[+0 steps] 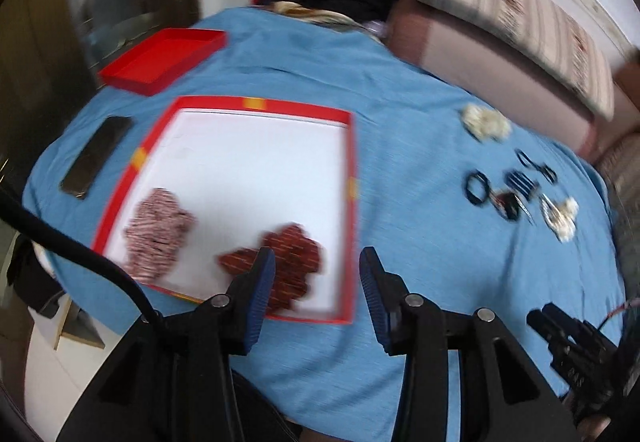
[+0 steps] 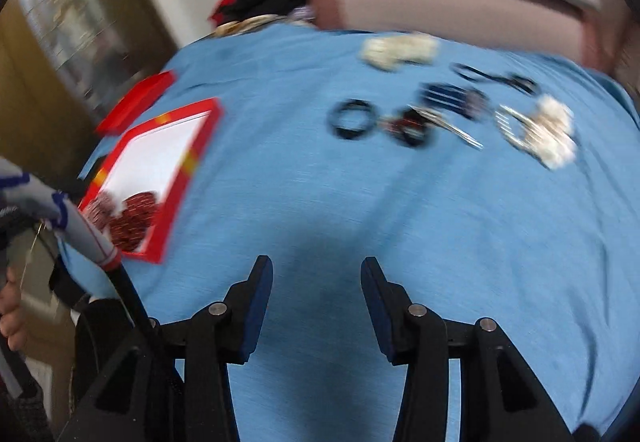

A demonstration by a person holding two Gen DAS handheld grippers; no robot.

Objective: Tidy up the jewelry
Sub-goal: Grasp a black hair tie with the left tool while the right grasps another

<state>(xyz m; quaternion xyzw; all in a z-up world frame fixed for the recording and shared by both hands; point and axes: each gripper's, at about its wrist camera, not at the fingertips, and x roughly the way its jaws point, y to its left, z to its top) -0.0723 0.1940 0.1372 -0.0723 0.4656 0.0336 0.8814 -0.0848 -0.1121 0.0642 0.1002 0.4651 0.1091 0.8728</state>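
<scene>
Reaching for the loose jewelry [image 2: 440,110], the right gripper [image 2: 316,274], spread and empty, could snag several tangled pieces together. The left gripper [image 1: 316,266], also spread, hangs over the box [image 1: 354,210], where two bead piles [image 1: 160,234] lie.

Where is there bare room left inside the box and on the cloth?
Free: the box's white floor beyond the two bead piles, and blue cloth between box and black ring. Crowded: the trinket cluster at right.
</scene>
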